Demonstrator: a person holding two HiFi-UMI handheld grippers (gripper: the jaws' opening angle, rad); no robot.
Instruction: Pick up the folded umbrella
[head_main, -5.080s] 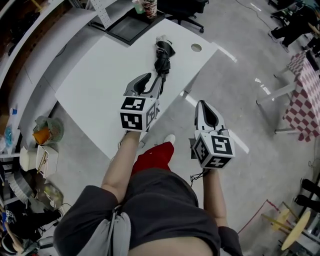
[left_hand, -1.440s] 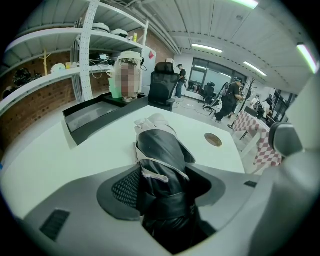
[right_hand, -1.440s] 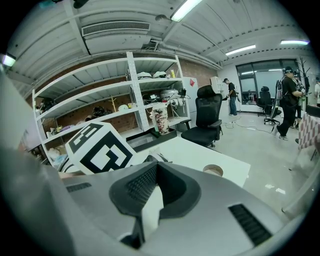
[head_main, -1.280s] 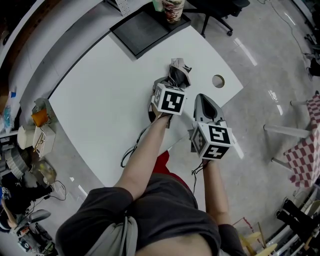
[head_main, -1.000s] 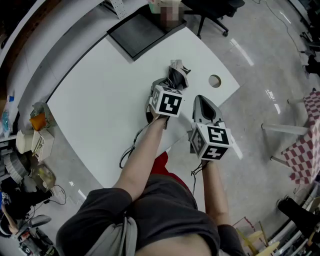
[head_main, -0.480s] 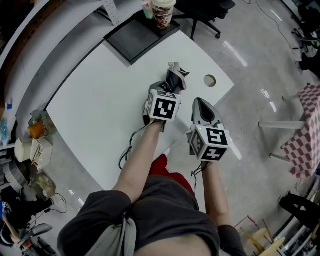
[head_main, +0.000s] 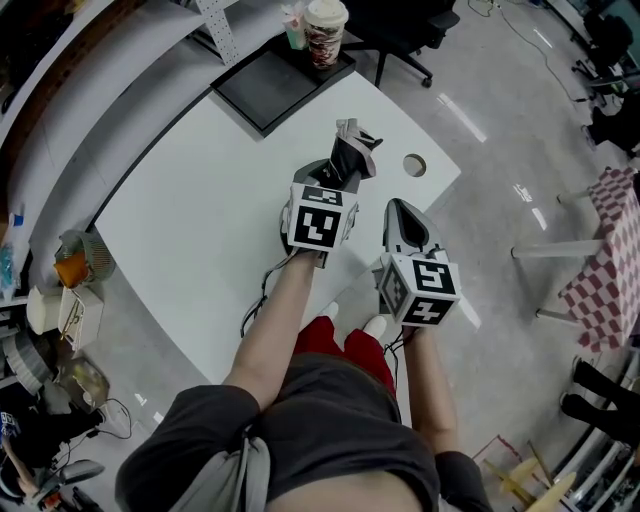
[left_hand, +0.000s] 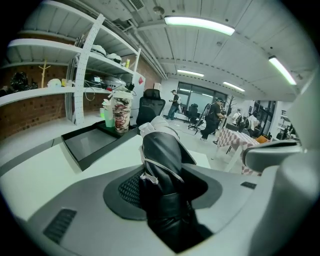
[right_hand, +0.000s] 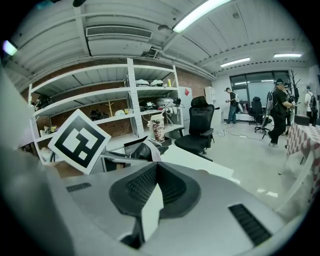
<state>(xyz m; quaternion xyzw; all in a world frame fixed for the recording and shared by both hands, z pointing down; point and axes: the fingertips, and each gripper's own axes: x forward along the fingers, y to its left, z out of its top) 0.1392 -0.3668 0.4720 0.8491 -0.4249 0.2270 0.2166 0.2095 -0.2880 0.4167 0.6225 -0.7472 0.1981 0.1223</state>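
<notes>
The folded black umbrella (head_main: 351, 156) with pale trim sticks out past my left gripper (head_main: 336, 180), above the white table (head_main: 190, 190). In the left gripper view the umbrella (left_hand: 161, 160) fills the gap between the jaws of the left gripper (left_hand: 165, 176), which is shut on it, and its far end points up and away. My right gripper (head_main: 399, 207) hangs to the right of it, beyond the table's edge, with its jaws together and nothing in them. In the right gripper view the right gripper (right_hand: 156, 168) looks past the left gripper's marker cube (right_hand: 80, 139).
A black tray (head_main: 265, 82) with a patterned cup (head_main: 325, 28) sits at the table's far side. A round hole (head_main: 414, 165) is near the table's right corner. A dark cord (head_main: 262, 298) trails over the front edge. An office chair (right_hand: 200, 127) stands behind the table.
My left gripper has risen with the umbrella gripped in it, lifting it off the table. The right gripper has risen slightly and stays beside it.
</notes>
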